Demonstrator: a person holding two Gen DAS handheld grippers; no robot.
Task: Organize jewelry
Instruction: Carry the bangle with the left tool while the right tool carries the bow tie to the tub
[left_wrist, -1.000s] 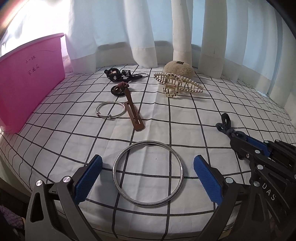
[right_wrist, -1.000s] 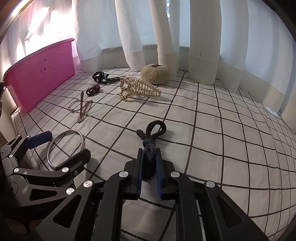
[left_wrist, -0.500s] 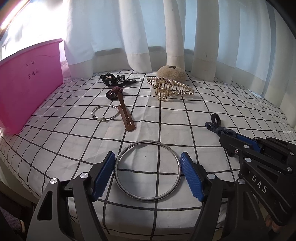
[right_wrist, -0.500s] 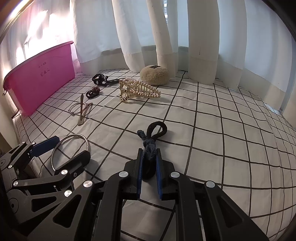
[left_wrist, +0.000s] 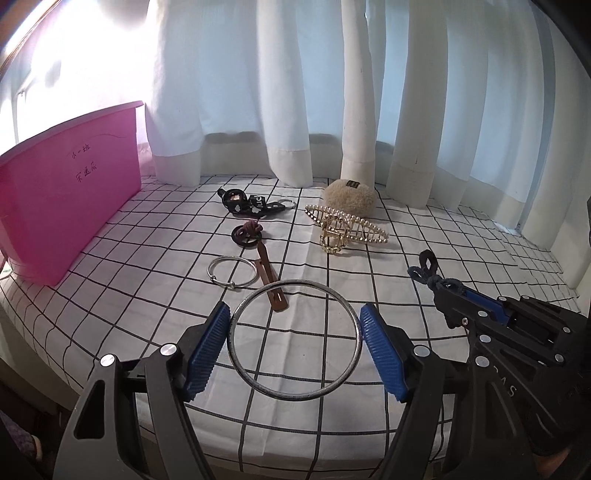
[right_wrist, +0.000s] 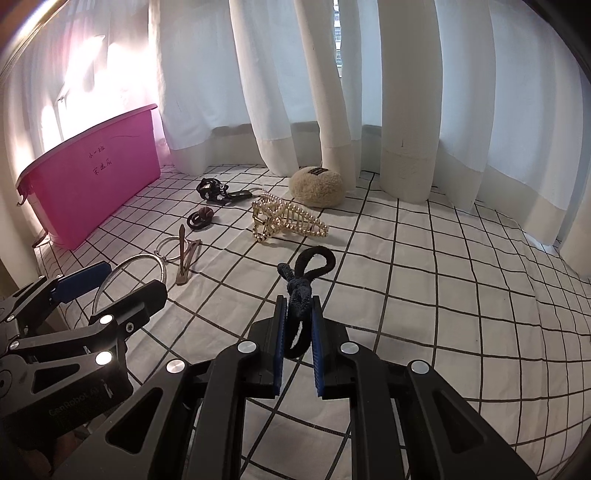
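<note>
Our left gripper (left_wrist: 293, 352) brackets the large silver bangle (left_wrist: 294, 339), jaws spread and not clearly touching it. Our right gripper (right_wrist: 298, 328) clenches the dark hair tie (right_wrist: 306, 284).

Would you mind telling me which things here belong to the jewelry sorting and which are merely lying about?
Belonging to the job:
large silver bangle
small silver ring
dark hair tie
pearl hair claw
brown hair clip
maroon hair tie
black keychain
pink bin

Just lying about:
fluffy beige pad
white curtains
</note>
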